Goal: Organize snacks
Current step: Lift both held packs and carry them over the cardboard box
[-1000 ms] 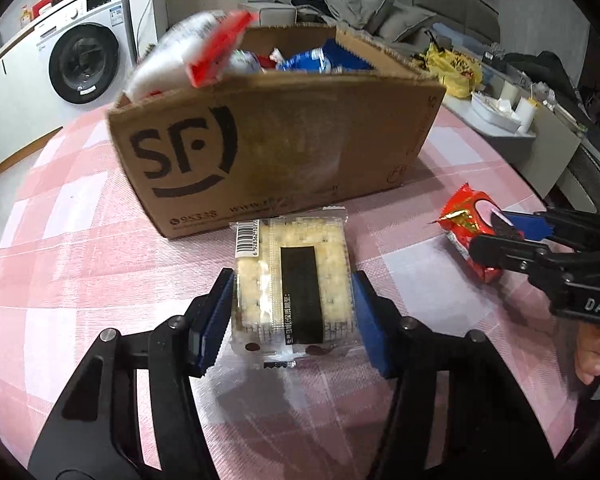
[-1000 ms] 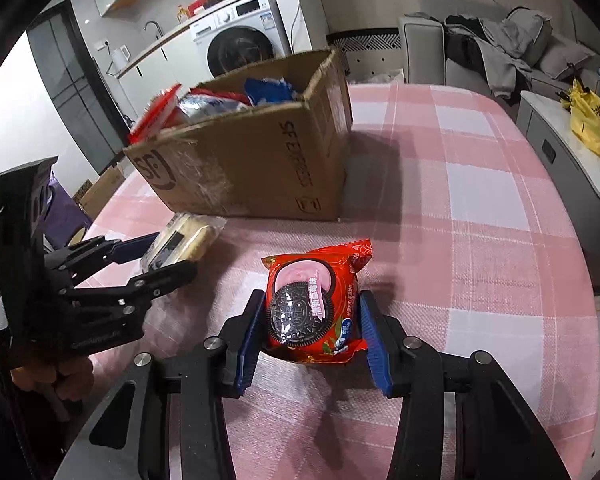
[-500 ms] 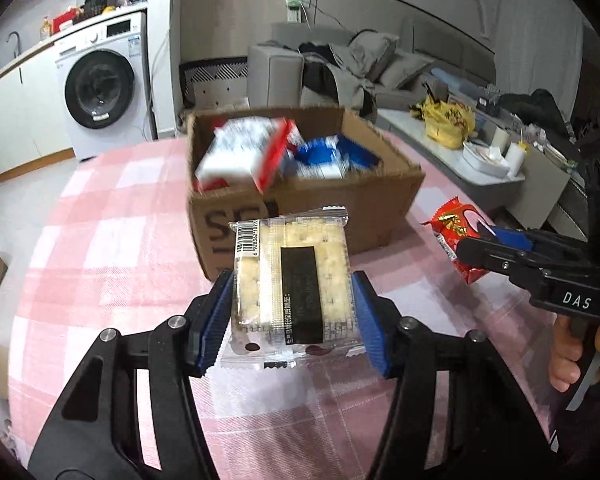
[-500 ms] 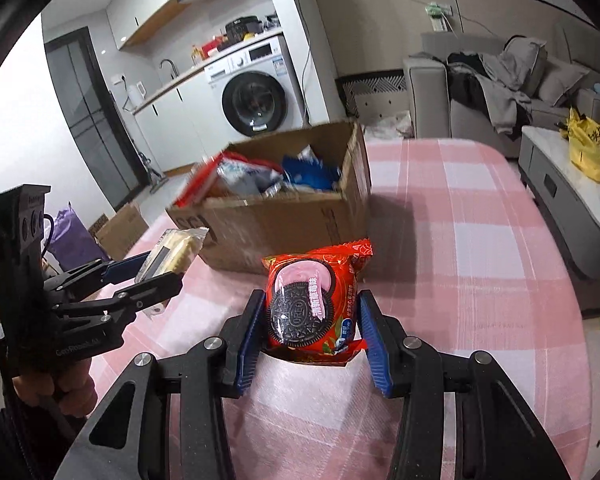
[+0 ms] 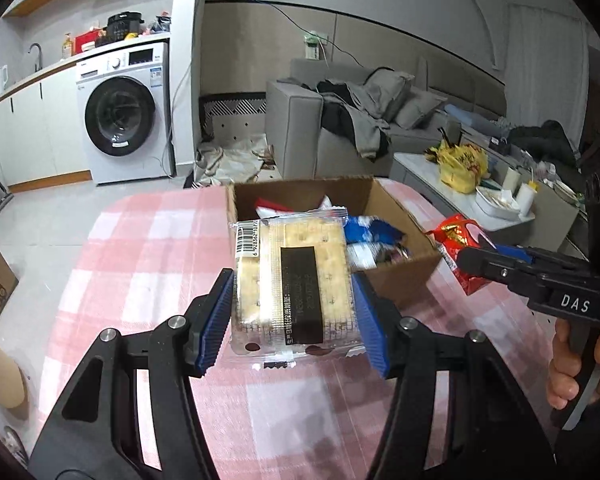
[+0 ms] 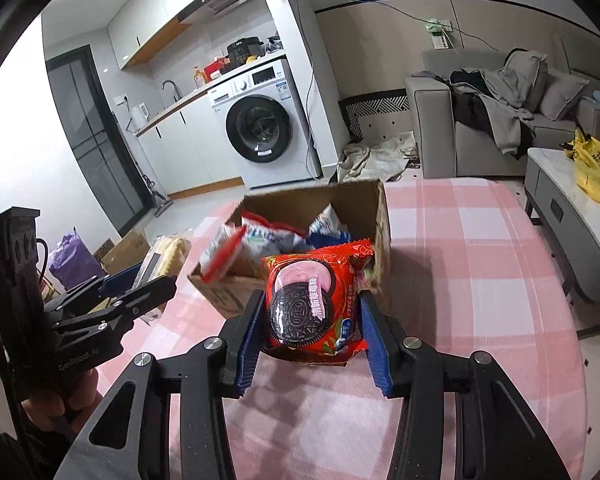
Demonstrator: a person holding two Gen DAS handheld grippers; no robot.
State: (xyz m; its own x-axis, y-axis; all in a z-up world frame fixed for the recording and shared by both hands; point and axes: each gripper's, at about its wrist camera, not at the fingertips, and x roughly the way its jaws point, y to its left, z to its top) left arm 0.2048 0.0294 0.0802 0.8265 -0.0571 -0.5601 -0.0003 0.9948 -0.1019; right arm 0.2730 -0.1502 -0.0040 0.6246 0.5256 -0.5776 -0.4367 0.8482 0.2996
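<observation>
Two packets are held up off the pink checked tablecloth (image 5: 140, 240), one in each gripper. The left gripper (image 5: 294, 320) is clamped on a clear cracker packet (image 5: 292, 280): its blue pads press the packet's long sides, and its long axis runs straight away from the camera, barcode end farthest, toward the cardboard box (image 5: 396, 280) beyond. The right gripper (image 6: 310, 332) is closed on a red Oreo packet (image 6: 316, 300), which stands with its long axis pointing forward and slightly tilted, the printed cookie face toward the camera and the crimped top edge at the far end.

The box sits open on the table ahead of both grippers, already holding several snack bags in white, red and blue. From the right wrist view the Oreo packet overlaps the box's near wall, so part of the rim and contents is hidden; from the left wrist view the cracker packet covers the box's near left corner.

Each gripper shows in the other's view, at the frame edge and partly cut off. Behind stand a washing machine (image 5: 120, 116), a grey sofa (image 5: 340, 120) heaped with clothes, and a low side table with a yellow bag (image 5: 460, 164). The bags inside the box are blurred and their print is unreadable.
</observation>
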